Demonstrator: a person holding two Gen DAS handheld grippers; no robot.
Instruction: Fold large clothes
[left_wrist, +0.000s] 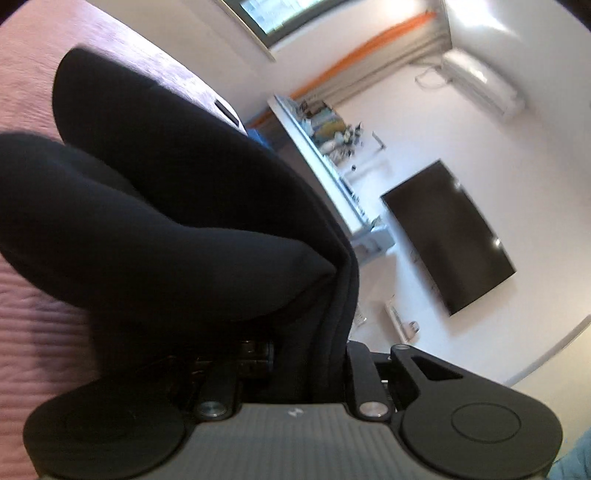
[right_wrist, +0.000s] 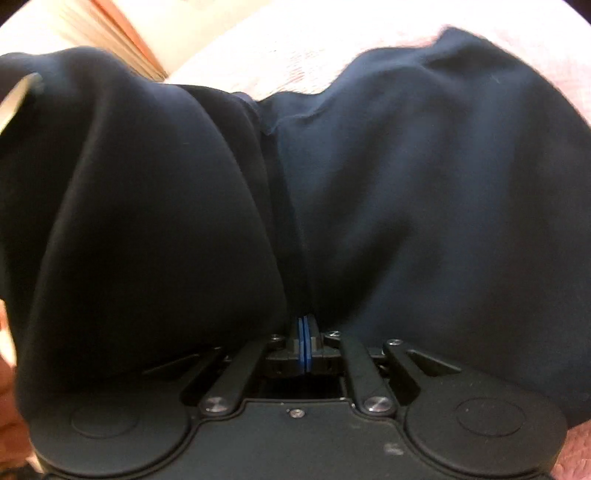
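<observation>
Left wrist view: the left gripper (left_wrist: 325, 332) pinches a bunched edge of the black garment (left_wrist: 166, 206), which trails up-left onto the pink bedspread (left_wrist: 33, 314).

Right wrist view: the right gripper (right_wrist: 304, 332), blue pads together, clamps the black garment (right_wrist: 406, 192) at a fold running away from the camera over the pink bedspread (right_wrist: 295, 55).

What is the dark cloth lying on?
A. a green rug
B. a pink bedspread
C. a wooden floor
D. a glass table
B: pink textured bedspread shows above and around the dark cloth in the right wrist view.
</observation>
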